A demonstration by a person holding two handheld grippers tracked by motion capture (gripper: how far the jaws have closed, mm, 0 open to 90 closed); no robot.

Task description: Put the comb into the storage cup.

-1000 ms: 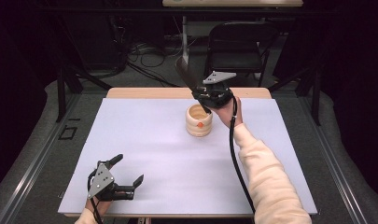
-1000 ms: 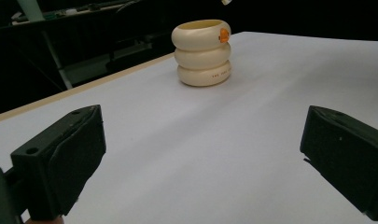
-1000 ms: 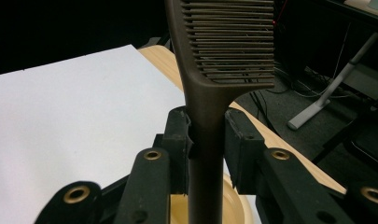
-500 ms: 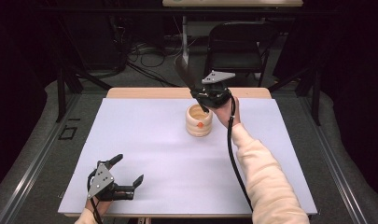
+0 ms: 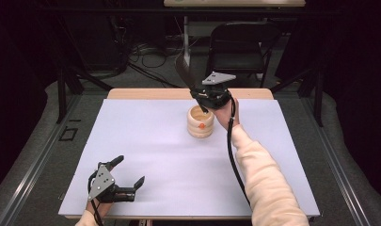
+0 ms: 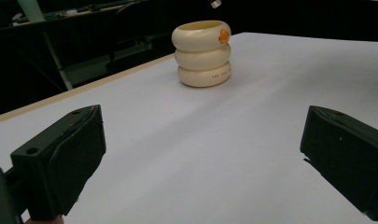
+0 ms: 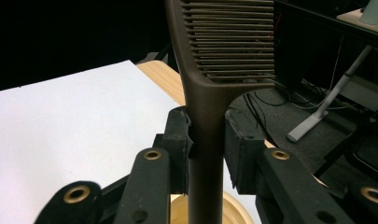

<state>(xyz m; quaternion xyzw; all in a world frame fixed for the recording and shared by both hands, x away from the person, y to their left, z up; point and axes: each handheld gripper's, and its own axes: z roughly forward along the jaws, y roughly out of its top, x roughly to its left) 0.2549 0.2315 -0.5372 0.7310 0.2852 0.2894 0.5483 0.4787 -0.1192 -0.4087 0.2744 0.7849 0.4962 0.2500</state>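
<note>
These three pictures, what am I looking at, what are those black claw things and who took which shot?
A person sits at a white table holding a hand-operated two-jaw gripper in each hand. The high view looks down from above. The other two come from cameras riding on the grippers, looking along their jaws. The left gripper rests open near the table's front edge, holding nothing. The right gripper is shut on the handle of a dark brown comb, teeth upward, with the handle's lower end over the mouth of a cream ribbed cup, which stands on the table.
</note>
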